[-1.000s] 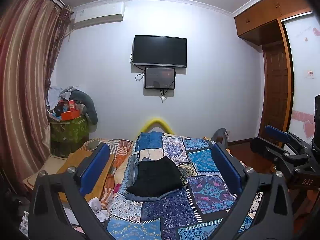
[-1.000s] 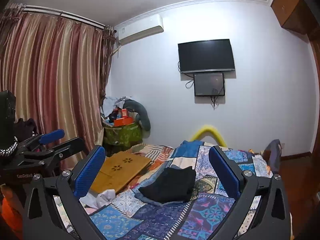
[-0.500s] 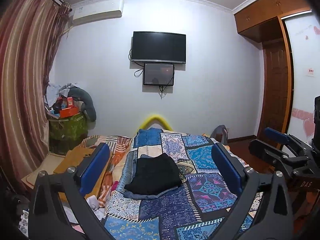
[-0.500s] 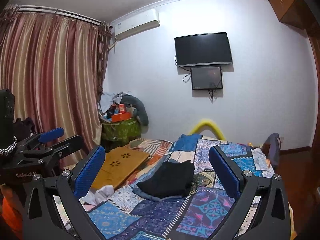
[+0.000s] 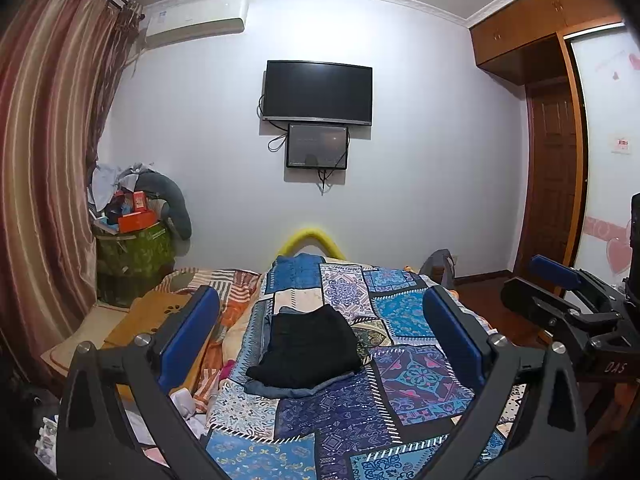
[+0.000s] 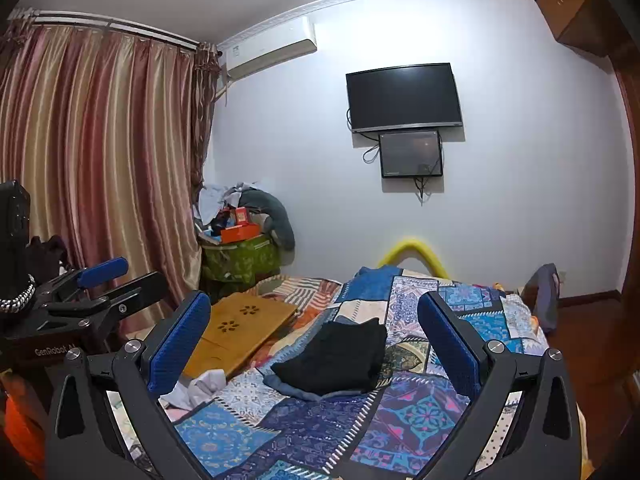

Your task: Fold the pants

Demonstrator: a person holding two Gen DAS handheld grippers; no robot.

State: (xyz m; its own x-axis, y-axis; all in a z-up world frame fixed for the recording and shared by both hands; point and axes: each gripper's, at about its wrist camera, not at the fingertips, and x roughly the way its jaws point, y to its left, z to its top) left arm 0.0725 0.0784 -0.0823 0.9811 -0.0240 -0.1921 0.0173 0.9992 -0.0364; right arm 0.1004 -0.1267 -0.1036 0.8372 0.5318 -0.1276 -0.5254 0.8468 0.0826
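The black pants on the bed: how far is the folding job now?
Done, it seems: the black pants lie as a compact folded stack on a folded blue-grey garment on the patchwork quilt. In hand: nothing; the left tongs and right tongs are open, above the bed. Left: apparently nothing visible.

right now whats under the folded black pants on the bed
The folded black pants lie on a blue-grey garment, likely jeans; only its edges peek out at front and left. That lies on the patchwork quilt. The rest of it is covered.
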